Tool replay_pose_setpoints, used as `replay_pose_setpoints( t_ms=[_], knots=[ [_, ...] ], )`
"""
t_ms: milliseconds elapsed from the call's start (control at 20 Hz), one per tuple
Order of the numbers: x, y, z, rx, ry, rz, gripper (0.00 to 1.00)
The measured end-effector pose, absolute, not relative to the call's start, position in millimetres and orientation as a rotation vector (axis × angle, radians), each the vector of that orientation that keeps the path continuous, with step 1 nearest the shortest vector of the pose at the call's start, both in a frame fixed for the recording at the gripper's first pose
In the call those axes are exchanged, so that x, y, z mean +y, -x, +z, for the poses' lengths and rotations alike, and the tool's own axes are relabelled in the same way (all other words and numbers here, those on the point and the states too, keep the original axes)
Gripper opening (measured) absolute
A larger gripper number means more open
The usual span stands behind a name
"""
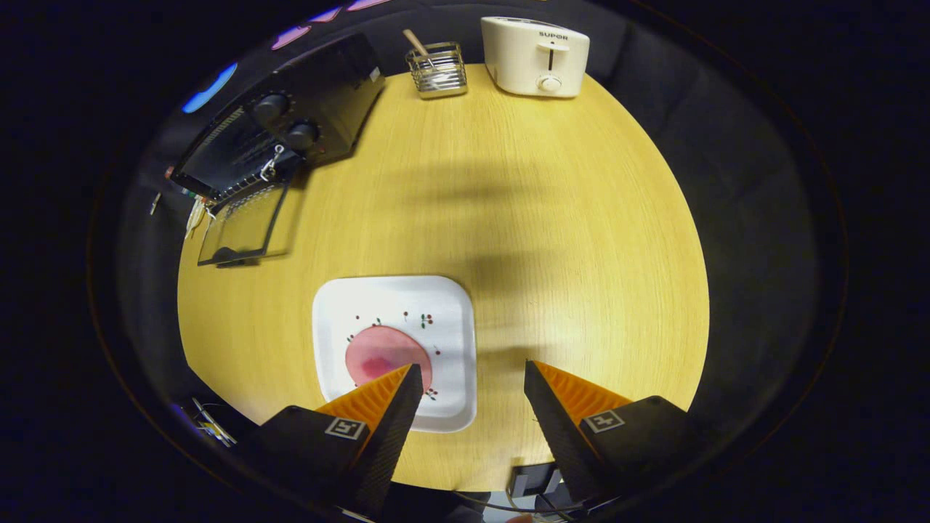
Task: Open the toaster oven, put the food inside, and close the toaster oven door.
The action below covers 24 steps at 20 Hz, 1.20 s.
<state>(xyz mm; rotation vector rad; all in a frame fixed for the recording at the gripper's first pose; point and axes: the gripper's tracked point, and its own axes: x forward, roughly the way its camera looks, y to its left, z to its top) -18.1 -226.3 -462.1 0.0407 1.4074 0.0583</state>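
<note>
One pink slice [385,354] on plate [450,319]; claw [472,374] spread.

Staged kitchen set-up inside a recording booth, not a lived-in home. A round wooden table [508,218] carries countertop appliances: black toaster oven [290,131] with its door down, cream pop-up toaster [535,57], wire utensil holder [436,70], white plate [396,349] with food. Dark cloth walls the table in all round.
</note>
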Motion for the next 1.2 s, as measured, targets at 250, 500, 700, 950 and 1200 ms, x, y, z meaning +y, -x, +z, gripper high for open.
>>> replay_pose_setpoints(
  t_ms=[250,500,700,950,1200],
  knots=[
    [-222,20,-485,1.461,-0.055,0.070,0.53],
    [-218,22,-487,1.469,-0.091,0.167,0.09],
    [-210,25,-479,1.460,-0.328,0.226,0.05],
    [-196,30,-458,1.395,-0.631,0.220,0.05],
    [-168,44,-422,1.318,-0.806,0.178,0.05]
  ],
)
